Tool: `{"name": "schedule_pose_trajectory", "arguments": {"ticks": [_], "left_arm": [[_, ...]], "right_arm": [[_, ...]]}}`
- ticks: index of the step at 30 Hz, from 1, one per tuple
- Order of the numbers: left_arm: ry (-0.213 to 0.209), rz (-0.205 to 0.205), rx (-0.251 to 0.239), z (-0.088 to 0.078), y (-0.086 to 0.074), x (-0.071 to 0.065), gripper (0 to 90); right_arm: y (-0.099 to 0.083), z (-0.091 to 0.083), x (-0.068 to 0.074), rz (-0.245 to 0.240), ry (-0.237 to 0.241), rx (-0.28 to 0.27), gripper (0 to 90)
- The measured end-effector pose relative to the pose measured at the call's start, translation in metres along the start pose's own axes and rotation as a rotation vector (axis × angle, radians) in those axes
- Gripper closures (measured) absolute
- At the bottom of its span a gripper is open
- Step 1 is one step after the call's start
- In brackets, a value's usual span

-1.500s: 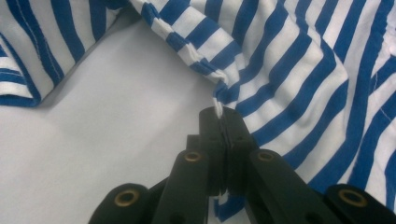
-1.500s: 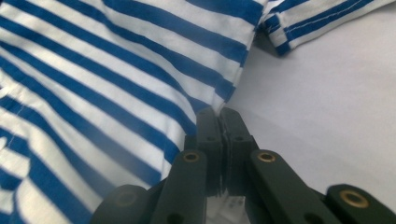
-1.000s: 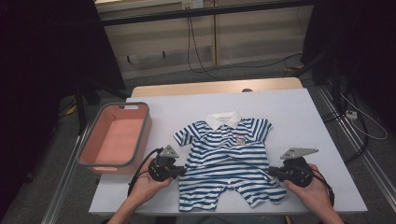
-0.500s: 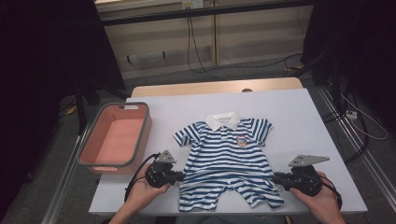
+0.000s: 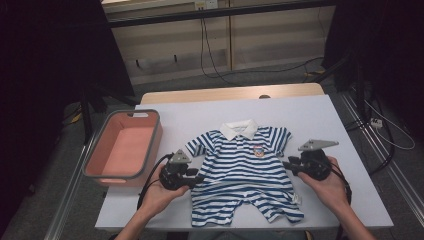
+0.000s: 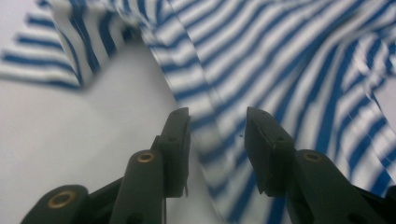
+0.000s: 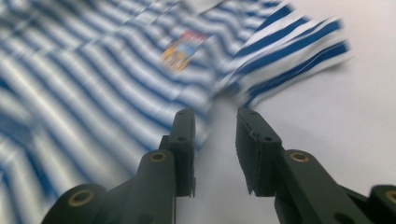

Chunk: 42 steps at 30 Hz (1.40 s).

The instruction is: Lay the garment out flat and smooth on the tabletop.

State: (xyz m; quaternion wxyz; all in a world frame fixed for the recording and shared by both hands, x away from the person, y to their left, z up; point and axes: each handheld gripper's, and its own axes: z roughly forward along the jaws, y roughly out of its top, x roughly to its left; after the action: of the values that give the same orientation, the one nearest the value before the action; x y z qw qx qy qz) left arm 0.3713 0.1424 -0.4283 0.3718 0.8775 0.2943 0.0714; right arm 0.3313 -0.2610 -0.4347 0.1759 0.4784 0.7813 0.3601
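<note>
High view: both grippers, L [image 5: 199, 179] & R [image 5: 287, 165], just spread, flanking striped romper [image 5: 245, 172].

The romper [image 5: 244, 172] is laid flat at the middle of the table [image 5: 320, 110], flanked closely by the left gripper [image 5: 196, 178] and right gripper [image 5: 288, 165], with the basin [image 5: 95, 167] set to its left.

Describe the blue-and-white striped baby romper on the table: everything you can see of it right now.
The blue-and-white striped baby romper looks like soft knit cloth, with a white collar, short sleeves, two short legs and a small chest badge. It lies face up, spread nearly flat with slight wrinkles, on the white table, collar away from the person. No jaws clamp it.
</note>
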Motion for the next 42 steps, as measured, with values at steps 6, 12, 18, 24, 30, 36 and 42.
{"name": "schedule_pose_trajectory", "arguments": {"ticks": [6,12,18,24,30,36,42], "left_arm": [[0.096,-0.055,-0.048,0.011,0.030,0.030,52.2],[0.141,-0.111,-0.059,0.032,0.038,0.054,47.2],[0.184,-0.149,-0.065,0.037,0.043,0.076,47.9],[0.203,-0.172,-0.074,0.045,0.044,0.089,48.7],[0.216,-0.204,-0.074,0.048,0.042,0.097,47.3],[0.224,-0.214,-0.042,0.053,0.040,0.103,47.7],[0.229,-0.225,-0.045,0.052,0.041,0.107,48.0]], "right_arm": [[0.027,0.022,-0.027,0.057,-0.058,-0.032,65.4],[0.037,0.037,-0.055,0.136,-0.090,-0.064,64.7],[0.042,0.048,-0.076,0.173,-0.115,-0.068,64.6],[0.044,0.067,-0.084,0.178,-0.108,-0.036,61.8],[0.041,0.079,-0.086,0.173,-0.114,-0.005,68.8],[0.042,0.078,-0.090,0.192,-0.093,0.006,89.6],[0.042,0.070,-0.104,0.231,-0.128,-0.003,89.9]]}}
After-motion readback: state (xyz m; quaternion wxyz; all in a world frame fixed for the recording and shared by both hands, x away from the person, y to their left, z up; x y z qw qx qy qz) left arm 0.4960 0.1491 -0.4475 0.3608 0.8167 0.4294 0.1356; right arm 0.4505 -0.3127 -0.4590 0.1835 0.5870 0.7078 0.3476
